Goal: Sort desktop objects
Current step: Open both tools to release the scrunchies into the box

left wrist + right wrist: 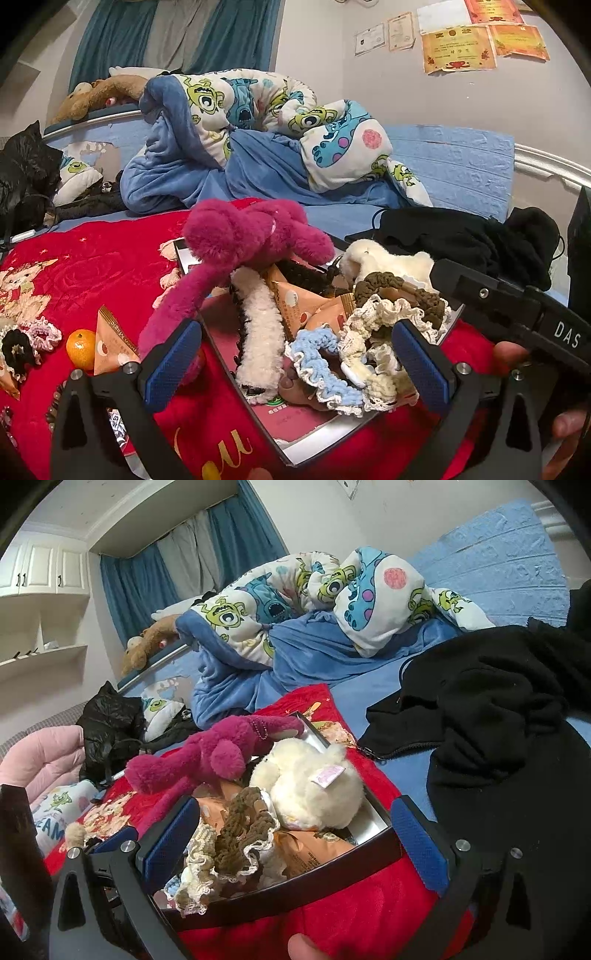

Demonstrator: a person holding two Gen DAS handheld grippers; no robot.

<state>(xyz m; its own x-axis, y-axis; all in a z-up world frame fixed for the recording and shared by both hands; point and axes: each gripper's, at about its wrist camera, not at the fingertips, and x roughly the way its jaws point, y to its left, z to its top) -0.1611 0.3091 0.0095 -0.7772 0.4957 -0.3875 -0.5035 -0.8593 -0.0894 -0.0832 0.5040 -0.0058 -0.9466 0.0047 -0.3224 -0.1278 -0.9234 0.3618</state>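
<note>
Left wrist view is showing the left gripper (299, 354) spreading its blue, textured pads wide, gripping nothing. Between the jaws, a shallow box (325, 432) is sitting heaped with frilly crocheted scrunchies (321, 354), a woolly cream hair claw (258, 332) and orange triangular packets (299, 306). A fuzzy magenta plush (247, 236) is sprawling beyond. Right gripper (295, 834) is likewise gaping empty, straddling the box's dark rim, a fluffy cream plush (314, 786) lying just ahead.
</note>
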